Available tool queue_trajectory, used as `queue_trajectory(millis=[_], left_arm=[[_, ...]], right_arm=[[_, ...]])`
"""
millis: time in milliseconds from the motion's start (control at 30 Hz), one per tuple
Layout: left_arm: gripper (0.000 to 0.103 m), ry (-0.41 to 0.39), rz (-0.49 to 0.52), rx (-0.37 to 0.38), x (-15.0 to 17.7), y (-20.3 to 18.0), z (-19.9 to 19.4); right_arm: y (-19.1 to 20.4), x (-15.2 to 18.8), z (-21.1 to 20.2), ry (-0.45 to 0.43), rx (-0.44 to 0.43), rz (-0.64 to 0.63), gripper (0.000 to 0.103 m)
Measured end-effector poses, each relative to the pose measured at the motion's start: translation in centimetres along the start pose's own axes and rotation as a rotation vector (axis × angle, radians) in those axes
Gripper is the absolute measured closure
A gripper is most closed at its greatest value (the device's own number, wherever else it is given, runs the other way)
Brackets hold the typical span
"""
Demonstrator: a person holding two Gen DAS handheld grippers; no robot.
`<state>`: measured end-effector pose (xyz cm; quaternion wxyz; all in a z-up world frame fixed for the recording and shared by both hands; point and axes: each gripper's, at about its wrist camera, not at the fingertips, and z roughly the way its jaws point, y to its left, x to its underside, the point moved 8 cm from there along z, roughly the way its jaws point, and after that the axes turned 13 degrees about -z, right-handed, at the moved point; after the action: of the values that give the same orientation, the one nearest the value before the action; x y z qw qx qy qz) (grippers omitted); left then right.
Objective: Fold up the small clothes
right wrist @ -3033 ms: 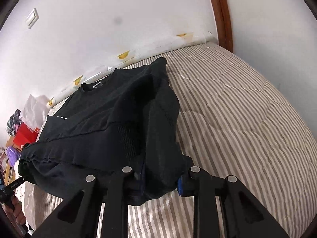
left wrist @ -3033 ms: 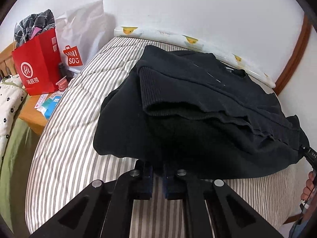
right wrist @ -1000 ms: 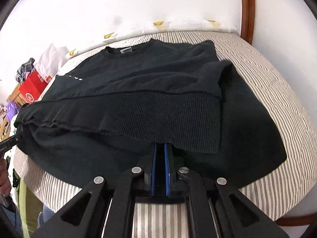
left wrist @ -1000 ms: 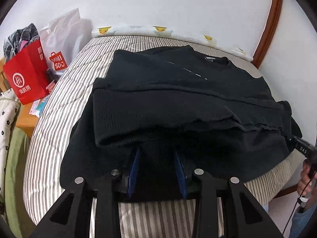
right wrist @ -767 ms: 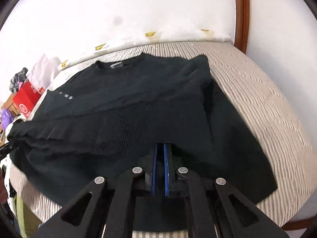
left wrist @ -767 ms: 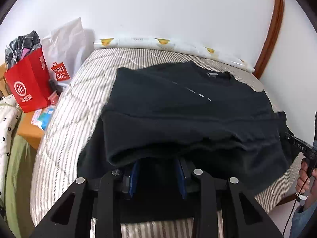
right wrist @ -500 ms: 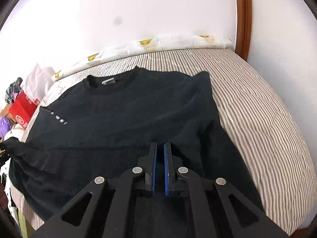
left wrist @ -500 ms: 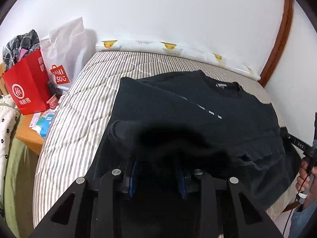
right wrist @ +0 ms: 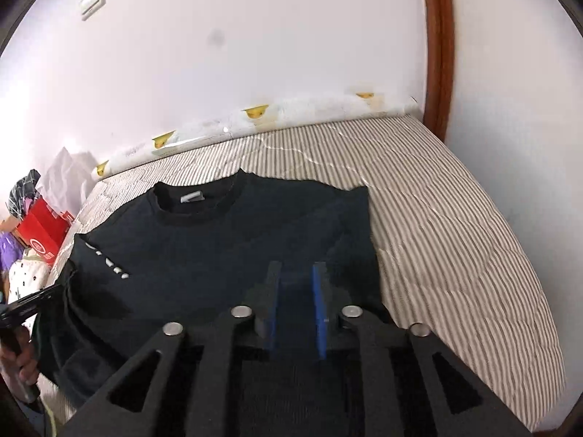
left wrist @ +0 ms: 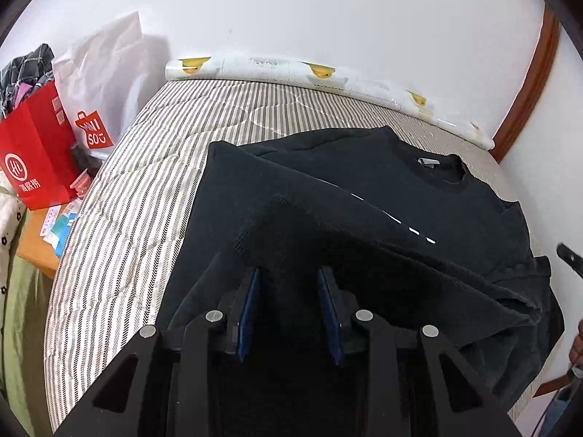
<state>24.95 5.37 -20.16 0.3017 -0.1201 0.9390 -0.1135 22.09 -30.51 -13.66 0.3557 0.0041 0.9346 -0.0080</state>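
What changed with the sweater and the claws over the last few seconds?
The black sweater's ribbed bottom hem was carried up over the body toward the collar, making a fold. The right claw, shut on the hem until now, has just been opening; cloth lies between its pads. The left claw keeps the same part-open gap over cloth. The sweater stays on the striped mattress.

A: The black sweater [left wrist: 364,189] is seen as matt knitted cloth, its hem band [left wrist: 328,240] ribbed. The bed cover [left wrist: 145,196] is quilted striped cloth, stitched in curved lines.

B: The left gripper [left wrist: 291,291] and right gripper [right wrist: 296,291] are shown in matt black plastic with bright metal pins, and blue pads [right wrist: 319,302]. A red bag [left wrist: 32,153] of smooth paper and a varnished wooden door frame [right wrist: 435,47] are noted.
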Motion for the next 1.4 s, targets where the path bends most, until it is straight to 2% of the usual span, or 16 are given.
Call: queue_trajectory(millis=[200, 333, 500, 567, 633, 833, 967, 1133, 1233, 1300, 1400], left_arm=[[0.072, 0.0, -0.014, 0.026, 0.4, 0.0, -0.6], [0.072, 0.001, -0.029, 0.036, 0.7, 0.1, -1.0], [0.072, 0.006, -0.045, 0.044, 0.8, 0.2, -1.4], [0.072, 0.003, -0.049, 0.049, 0.8, 0.4, -1.7], [0.072, 0.0, -0.05, 0.057, 0.7, 0.6, -1.9], [0.072, -0.034, -0.061, 0.05, -0.4, 2.0, -2.4], [0.072, -0.032, -0.086, 0.045, -1.4, 3.3, -2.2], [0.072, -0.021, -0.068, 0.046, -2.2, 3.6, -1.7], [0.065, -0.009, -0.03, 0.038, -2.6, 3.2, -1.1], [0.05, -0.011, -0.012, 0.035, -2.8, 3.0, -0.9], [0.049, -0.001, 0.021, 0.034, -3.0, 2.4, -0.1]], right_arm=[[-1.5, 4.8, -2.8, 0.066, 0.012, -0.02, 0.078], [0.0, 7.8, -4.0, 0.112, -0.067, -0.06, 0.078], [3.6, 10.8, -1.8, 0.188, -0.138, -0.104, 0.078], [4.5, 11.3, -0.5, 0.191, -0.1, -0.139, 0.078], [4.9, 10.8, 0.0, 0.163, -0.062, -0.173, 0.079], [3.8, 8.3, 1.9, 0.121, -0.046, -0.112, 0.083], [3.0, 5.2, 3.4, 0.09, -0.008, -0.085, 0.083], [2.6, 1.8, 6.5, 0.098, -0.024, -0.052, 0.085], [2.5, 0.2, 8.0, 0.102, -0.024, -0.047, 0.086], [2.4, -0.8, 8.1, 0.091, -0.002, -0.05, 0.086], [1.9, -1.9, 7.3, 0.051, 0.031, -0.064, 0.079]])
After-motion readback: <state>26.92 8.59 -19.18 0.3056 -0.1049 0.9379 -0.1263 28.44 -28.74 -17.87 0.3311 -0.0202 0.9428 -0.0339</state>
